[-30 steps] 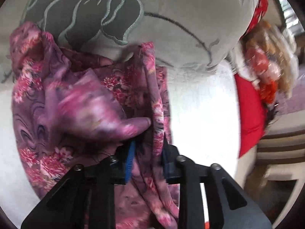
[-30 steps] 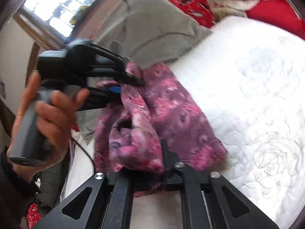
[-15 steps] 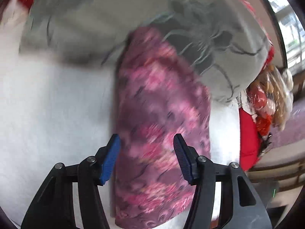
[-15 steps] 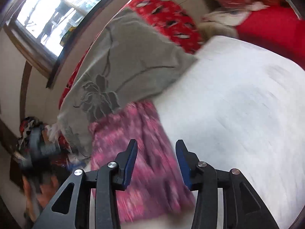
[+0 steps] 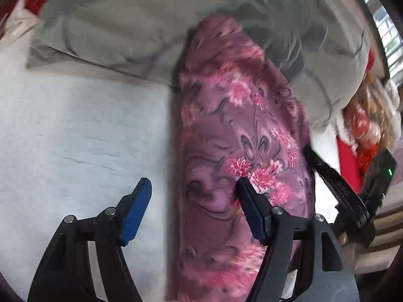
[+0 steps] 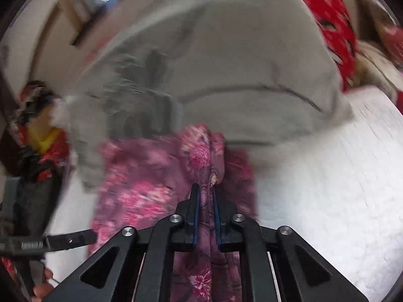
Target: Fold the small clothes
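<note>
The purple, pink-flowered fabric garment (image 5: 241, 136) lies on the white quilted bed (image 5: 75, 130) as a long narrow strip, its far end against the grey embroidered pillow (image 5: 151, 25). So I judge a lengthwise fold is done, with the crosswise folds left. The left gripper (image 5: 194, 201) hovers with its fingers spread, holding nothing. The right gripper (image 6: 206, 196) has its fingers clenched on a bunched ridge of the garment (image 6: 201, 166).

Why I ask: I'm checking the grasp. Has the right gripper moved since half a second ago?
Yes. The right gripper was open short of the gray embroidered pillow; now its fingers are shut on the pink floral garment, nearer that pillow.
</note>
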`<state>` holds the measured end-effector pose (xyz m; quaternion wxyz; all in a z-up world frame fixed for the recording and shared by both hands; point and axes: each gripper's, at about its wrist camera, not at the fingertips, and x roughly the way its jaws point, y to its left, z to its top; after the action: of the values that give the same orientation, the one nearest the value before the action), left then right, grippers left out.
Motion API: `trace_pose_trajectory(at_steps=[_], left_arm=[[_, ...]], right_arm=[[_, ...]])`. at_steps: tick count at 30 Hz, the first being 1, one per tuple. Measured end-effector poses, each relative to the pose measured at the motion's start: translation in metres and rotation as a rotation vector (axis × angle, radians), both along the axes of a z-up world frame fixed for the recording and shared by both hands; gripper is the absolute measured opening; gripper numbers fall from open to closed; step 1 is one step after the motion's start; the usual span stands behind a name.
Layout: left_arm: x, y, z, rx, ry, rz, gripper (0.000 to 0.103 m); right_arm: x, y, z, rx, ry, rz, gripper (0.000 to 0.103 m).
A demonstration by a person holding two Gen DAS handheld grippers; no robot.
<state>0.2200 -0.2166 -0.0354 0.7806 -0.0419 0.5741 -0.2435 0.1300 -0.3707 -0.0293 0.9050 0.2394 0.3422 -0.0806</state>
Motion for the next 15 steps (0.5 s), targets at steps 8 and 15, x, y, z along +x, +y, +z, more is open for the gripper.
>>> trace_pose_trajectory(at_steps=[8,15], left_arm=[[-0.020,0.027,0.018,0.040,-0.033,0.018,0.071],[-0.044,0.032,0.018,0.095,-0.067,0.007,0.072]], right_arm=[[-0.021,0.017,0.002,0.028,0.027,-0.028,0.018],[-0.045,0.045,-0.025,0.000,0.123,0.062,0.033]])
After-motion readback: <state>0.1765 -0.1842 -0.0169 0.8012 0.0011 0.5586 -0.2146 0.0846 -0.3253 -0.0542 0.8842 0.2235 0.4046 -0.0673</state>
